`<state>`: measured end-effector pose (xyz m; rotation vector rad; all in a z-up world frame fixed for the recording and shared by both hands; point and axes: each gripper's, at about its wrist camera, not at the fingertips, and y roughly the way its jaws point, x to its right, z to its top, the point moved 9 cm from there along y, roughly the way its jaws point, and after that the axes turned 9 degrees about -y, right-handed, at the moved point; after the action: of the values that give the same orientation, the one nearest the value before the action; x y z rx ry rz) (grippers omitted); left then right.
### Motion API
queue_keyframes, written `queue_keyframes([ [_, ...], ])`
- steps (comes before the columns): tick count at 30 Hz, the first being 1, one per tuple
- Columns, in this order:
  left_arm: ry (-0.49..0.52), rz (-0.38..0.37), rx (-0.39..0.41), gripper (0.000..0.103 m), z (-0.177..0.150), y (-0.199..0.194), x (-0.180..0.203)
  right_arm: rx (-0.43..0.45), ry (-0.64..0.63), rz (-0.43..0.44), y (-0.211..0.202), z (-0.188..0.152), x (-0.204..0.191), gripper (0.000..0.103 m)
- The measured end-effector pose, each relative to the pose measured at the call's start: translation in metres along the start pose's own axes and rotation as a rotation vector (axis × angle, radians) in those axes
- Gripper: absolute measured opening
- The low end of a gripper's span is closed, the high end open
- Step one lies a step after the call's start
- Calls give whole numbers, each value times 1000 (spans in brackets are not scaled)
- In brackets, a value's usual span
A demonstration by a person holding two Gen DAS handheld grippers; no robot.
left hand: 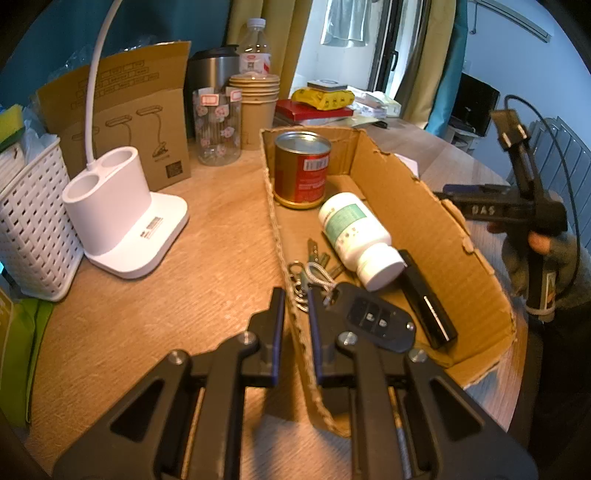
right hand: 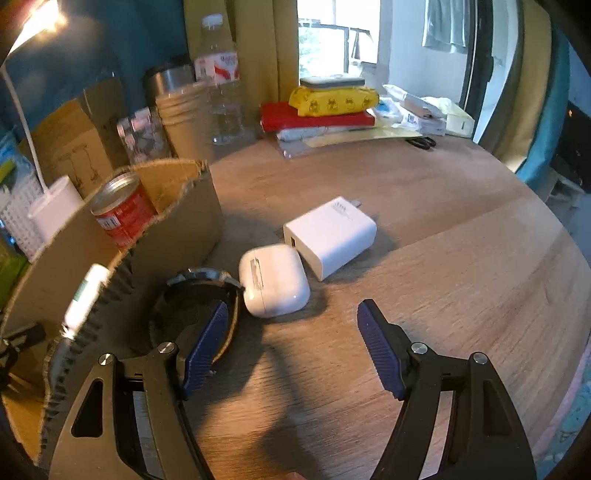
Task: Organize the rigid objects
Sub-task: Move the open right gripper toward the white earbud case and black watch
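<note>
Both fisheye views bend straight lines and darken to black at the corners. Daylight comes from the overexposed window [right hand: 332, 37] at the back, while a warm lamp glow [right hand: 40, 22] flares at the right-wrist view's top left corner. Soft shadows fall toward the round wooden table's [right hand: 443, 258] near edge. The torn brown cardboard box [right hand: 74, 251] looks blurred.

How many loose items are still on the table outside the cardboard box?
3: a watch against the box wall, an earbud case beside it, and a white charger behind. The box may hide others.
</note>
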<state>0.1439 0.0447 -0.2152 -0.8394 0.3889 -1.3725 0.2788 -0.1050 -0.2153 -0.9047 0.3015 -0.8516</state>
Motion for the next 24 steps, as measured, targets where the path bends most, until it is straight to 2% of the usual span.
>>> queue_keyframes([
  [4,0,0,0,14,0,0,0,-23,-53,-14,4,-4,-10,76],
  [10,0,0,0,14,0,0,0,-33,-80,-33,-1,-12,-4,76],
  [17,0,0,0,14,0,0,0,-40,-20,-75,-9,-26,32,76],
  [21,0,0,0,14,0,0,0,15,36,-104,-26,-20,48,76],
  [24,0,0,0,14,0,0,0,92,64,-52,-43,-5,38,76],
])
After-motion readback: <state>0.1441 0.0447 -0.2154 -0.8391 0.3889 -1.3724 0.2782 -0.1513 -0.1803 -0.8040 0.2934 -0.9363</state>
